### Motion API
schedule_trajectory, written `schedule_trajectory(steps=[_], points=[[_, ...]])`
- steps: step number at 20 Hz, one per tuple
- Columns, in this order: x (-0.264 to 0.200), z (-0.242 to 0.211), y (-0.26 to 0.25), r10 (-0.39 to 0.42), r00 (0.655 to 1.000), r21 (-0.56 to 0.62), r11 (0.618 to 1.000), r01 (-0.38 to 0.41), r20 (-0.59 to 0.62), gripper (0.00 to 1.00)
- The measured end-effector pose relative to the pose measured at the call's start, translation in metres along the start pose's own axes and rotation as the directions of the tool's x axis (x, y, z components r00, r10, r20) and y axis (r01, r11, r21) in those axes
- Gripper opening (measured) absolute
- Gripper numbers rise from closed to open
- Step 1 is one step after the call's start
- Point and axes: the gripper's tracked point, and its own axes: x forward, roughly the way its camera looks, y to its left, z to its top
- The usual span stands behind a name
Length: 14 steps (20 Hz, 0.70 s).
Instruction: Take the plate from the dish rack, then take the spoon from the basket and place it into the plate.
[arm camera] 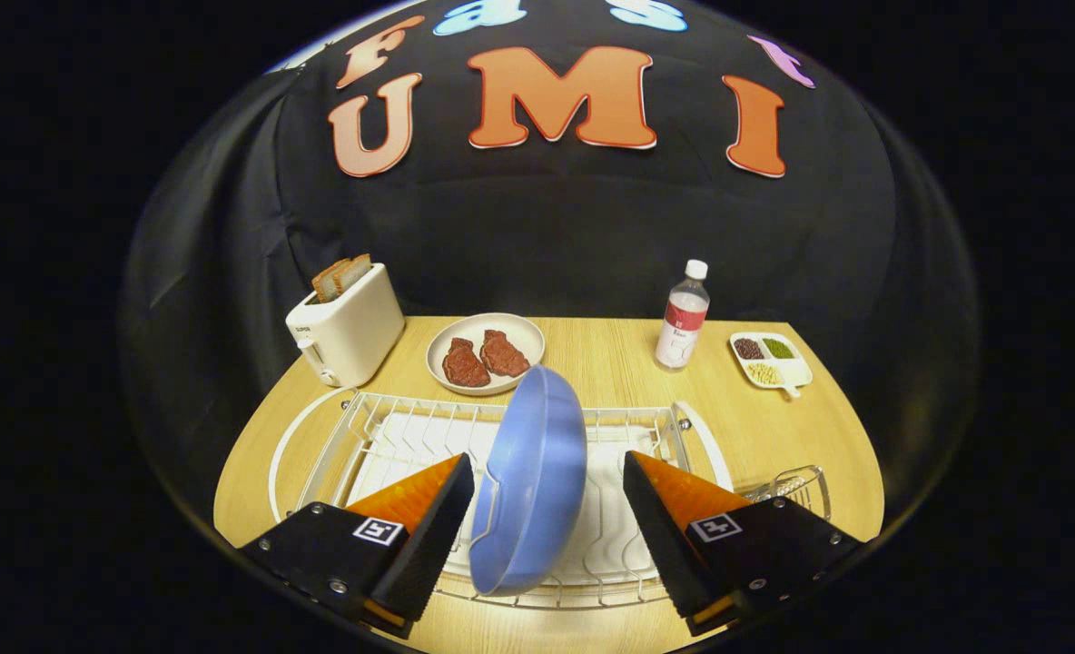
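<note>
Jaws apart, plate [537,481] upright between, untouched

I see a smooth, faintly glossy blue plate [537,481] standing on edge in a white coated-wire dish rack [392,436], between my gripper [548,527] fingers, which stand apart from it. The table [610,354] looks like pale matt wood. The cream toaster [349,325] reads as glossy plastic; the clear bottle [683,318] as shiny plastic.

Wood table [610,350], black cloth wall [547,236]
</note>
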Motion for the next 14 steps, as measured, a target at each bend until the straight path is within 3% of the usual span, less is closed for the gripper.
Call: schedule_trajectory(steps=[2,8,10,14], points=[[0.009,0.0,0.001,-0.011,1.0,0.043,0.999,0.012,-0.026,0.96],[0.019,-0.009,-0.006,-0.105,0.99,0.092,0.989,0.114,-0.097,0.32],[0.016,-0.008,-0.016,-0.18,0.978,0.076,0.979,0.188,-0.107,0.27],[0.01,0.003,-0.016,-0.237,0.968,0.059,0.968,0.242,-0.079,0.22]])
